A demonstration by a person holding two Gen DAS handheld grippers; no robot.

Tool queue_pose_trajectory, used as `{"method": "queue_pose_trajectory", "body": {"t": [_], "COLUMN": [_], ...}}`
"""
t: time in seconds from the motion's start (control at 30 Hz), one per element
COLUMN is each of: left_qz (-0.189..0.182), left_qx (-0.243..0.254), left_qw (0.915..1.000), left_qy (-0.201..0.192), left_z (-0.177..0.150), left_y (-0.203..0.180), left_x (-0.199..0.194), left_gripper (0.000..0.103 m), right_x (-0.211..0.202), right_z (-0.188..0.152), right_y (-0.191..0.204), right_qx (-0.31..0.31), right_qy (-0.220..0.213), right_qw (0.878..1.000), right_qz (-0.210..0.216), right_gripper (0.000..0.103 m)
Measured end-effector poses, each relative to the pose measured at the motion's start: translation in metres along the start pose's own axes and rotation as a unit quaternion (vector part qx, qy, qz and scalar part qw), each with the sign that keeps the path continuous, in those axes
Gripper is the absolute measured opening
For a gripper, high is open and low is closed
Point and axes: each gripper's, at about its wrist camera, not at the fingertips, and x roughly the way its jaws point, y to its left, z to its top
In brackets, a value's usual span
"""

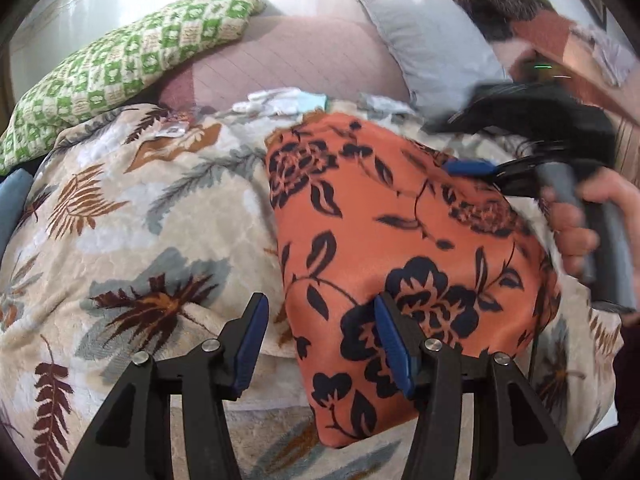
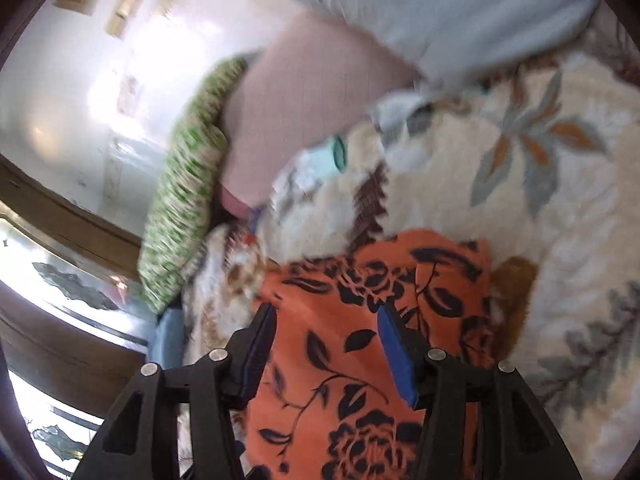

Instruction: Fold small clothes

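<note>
Orange floral garment (image 1: 400, 232) laid on leaf-print blanket (image 1: 132, 216); left hand-held gripper (image 1: 320, 344) released at 6 o'clock, right hand-held gripper (image 2: 326, 348) released above it.

The right gripper (image 2: 326, 346) has its black fingers (image 2: 256, 344) with blue pads spread apart above the orange garment with a black floral print (image 2: 360, 360). Nothing is held between them. The garment lies on a cream plush blanket with a leaf pattern (image 2: 560, 220) covering the bed. Beyond it sit a green-and-cream patterned cushion (image 2: 184, 200), a pink quilted pillow (image 2: 304, 104) and a pale grey pillow (image 2: 460, 12). The view is motion-blurred.
</note>
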Motion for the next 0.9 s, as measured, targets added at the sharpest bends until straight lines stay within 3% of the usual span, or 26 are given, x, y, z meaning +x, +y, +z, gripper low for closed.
{"method": "queue_pose_trajectory", "body": {"t": [0.07,0.1,0.23,0.3,0.4,0.47,0.57,0.6,0.63,0.7,0.8,0.9], "left_qz": [0.005,0.004,0.006,0.023,0.038,0.045,0.043,0.039,0.031,0.003,-0.035,-0.035], "left_qx": [0.009,0.005,-0.004,0.008,0.022,0.033,0.048,0.037,0.022,-0.003,-0.02,-0.024], "left_qw": [0.9998,0.9998,1.0,0.9994,0.998,0.9982,0.9955,0.9957,0.9966,0.998,0.9992,0.9985], "left_qy": [0.015,0.021,0.0,-0.027,-0.044,-0.019,0.07,0.076,0.074,0.063,0.008,-0.034], "left_z": [-0.002,-0.002,0.0,0.001,-0.001,-0.003,-0.019,-0.022,-0.021,-0.015,-0.006,0.01], "left_y": [-0.001,0.001,0.002,-0.001,-0.004,-0.007,-0.01,-0.007,-0.004,0.004,0.016,0.02], "left_x": [0.008,0.01,-0.003,-0.017,-0.033,-0.027,0.008,0.014,0.013,0.001,-0.032,-0.054], "left_gripper": [0.063,0.063,0.063,0.063,0.064,0.064,0.064,0.065,0.065,0.064,0.064,0.064], "right_x": [0.042,0.041,0.015,-0.011,-0.035,-0.045,-0.048,-0.04,-0.032,-0.035,-0.049,-0.062], "right_z": [-0.004,-0.007,-0.011,-0.025,-0.05,-0.071,-0.109,-0.118,-0.124,-0.127,-0.129,-0.13], "right_y": [-0.016,-0.022,-0.009,0.002,0.014,0.025,0.017,0.01,0.001,0.001,0.007,0.007], "right_qx": [0.007,0.0,-0.003,-0.012,-0.007,-0.028,-0.055,-0.051,-0.04,-0.038,-0.037,-0.013], "right_qy": [0.041,0.024,0.018,0.003,0.013,0.009,0.033,0.052,0.066,0.053,0.046,0.028], "right_qw": [0.998,0.999,0.999,1.0,1.0,1.0,0.995,0.994,0.993,0.994,0.995,0.998], "right_qz": [-0.045,-0.035,-0.033,-0.019,0.004,-0.006,-0.078,-0.087,-0.089,-0.083,-0.077,-0.059], "right_gripper": [0.051,0.049,0.05,0.052,0.052,0.053,0.053,0.053,0.053,0.053,0.053,0.053]}}
